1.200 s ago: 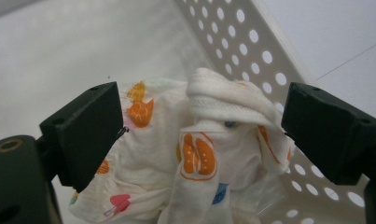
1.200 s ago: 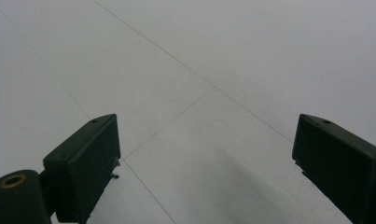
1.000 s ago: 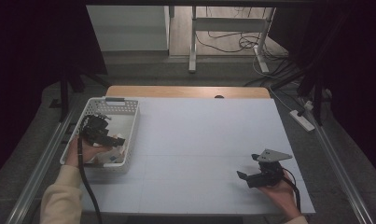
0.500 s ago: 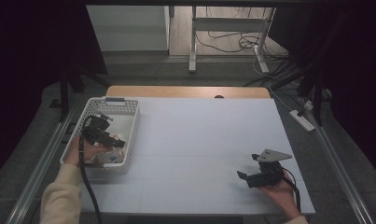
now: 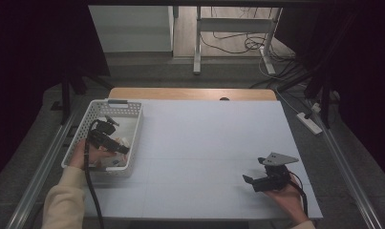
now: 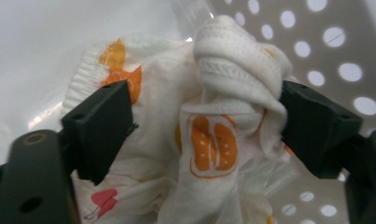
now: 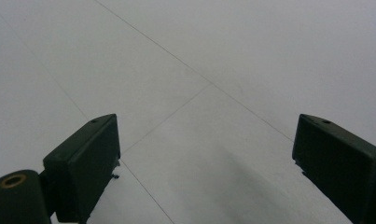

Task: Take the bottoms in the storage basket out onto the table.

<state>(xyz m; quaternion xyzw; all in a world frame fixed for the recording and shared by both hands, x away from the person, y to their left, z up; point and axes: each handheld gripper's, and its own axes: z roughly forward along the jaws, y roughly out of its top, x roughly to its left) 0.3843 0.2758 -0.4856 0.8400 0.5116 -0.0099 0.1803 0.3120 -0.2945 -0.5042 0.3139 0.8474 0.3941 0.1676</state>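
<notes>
A white perforated basket [image 5: 124, 106] stands at the table's left. Inside it lies a bunched white cloth [image 6: 209, 144] printed with orange fruit slices and a pink shape, with crinkled clear plastic around it. My left gripper [image 6: 204, 116] reaches down into the basket [image 6: 325, 51]; its jaws have just been closing and now press the cloth's folds from both sides. In the high view the left gripper [image 5: 121, 149] sits over the pale cloth [image 5: 124, 141]. My right gripper [image 5: 248, 180] rests low at the front right, jaws wide apart over bare table [image 7: 223, 70], holding nothing.
The white table top [image 5: 204, 133] has a wooden strip [image 5: 190, 93] along its far edge. Metal rails run along both sides. A power strip [image 5: 310, 123] and cables lie on the floor to the right, and table legs stand beyond the far edge.
My left gripper has dipped slightly deeper into the basket toward the cloth. The right gripper has stayed where it was.
</notes>
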